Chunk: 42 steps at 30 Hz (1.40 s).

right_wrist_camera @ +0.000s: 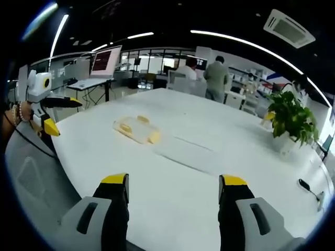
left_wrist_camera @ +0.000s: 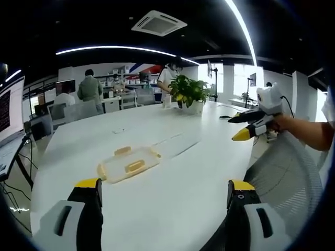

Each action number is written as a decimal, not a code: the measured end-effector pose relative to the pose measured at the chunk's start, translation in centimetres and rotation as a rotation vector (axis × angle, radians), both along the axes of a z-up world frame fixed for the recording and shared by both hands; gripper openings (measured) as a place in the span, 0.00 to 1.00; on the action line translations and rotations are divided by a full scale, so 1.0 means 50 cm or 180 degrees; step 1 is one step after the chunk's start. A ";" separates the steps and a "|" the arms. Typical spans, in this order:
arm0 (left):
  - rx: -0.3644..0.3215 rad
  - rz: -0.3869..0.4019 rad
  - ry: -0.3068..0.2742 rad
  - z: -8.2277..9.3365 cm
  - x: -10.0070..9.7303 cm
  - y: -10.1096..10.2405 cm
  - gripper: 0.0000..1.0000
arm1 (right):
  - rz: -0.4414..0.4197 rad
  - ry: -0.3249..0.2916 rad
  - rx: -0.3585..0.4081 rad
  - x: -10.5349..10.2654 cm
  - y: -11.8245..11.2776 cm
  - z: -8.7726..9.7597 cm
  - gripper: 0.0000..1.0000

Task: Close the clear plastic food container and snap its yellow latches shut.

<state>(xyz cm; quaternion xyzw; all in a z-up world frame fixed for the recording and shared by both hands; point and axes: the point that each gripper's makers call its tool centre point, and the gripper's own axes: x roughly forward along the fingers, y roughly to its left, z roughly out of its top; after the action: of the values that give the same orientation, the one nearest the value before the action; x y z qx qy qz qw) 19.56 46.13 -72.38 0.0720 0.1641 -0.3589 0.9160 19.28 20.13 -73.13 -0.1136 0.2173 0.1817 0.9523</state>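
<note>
Approaching: both tools, left (left_wrist_camera: 164, 194) and right (right_wrist_camera: 173, 189), gape empty; food container (left_wrist_camera: 129, 163) lies at 11 o'clock on worktop (left_wrist_camera: 172, 204)—square up before pressing latches.

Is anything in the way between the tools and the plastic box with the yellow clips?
Nothing visible is. In both views only bare white table lies between each open tool and the clear container. The potted plant stands far beyond it, well off the path.

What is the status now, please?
Left gripper open, empty, short of the container. Right gripper open, empty, also held back. Container on white table, lid on. Path clear.
</note>
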 end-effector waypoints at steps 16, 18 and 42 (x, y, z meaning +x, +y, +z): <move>-0.0062 0.0065 -0.0004 0.005 0.004 0.009 0.97 | -0.0007 0.0022 0.0017 0.000 0.003 -0.004 0.69; -0.0102 0.0078 0.0024 0.004 0.003 0.010 0.97 | 0.0002 0.0045 0.0030 -0.003 0.004 -0.007 0.70; -0.0173 0.0337 0.0130 0.037 0.119 0.053 0.99 | 0.0312 0.0111 0.0430 0.128 0.014 0.039 0.78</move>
<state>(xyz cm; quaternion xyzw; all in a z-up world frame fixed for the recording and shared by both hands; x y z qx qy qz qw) 25.52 48.78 -70.51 0.0310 0.1765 -0.3157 0.9318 25.67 20.84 -71.19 -0.0564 0.2153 0.2443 0.9438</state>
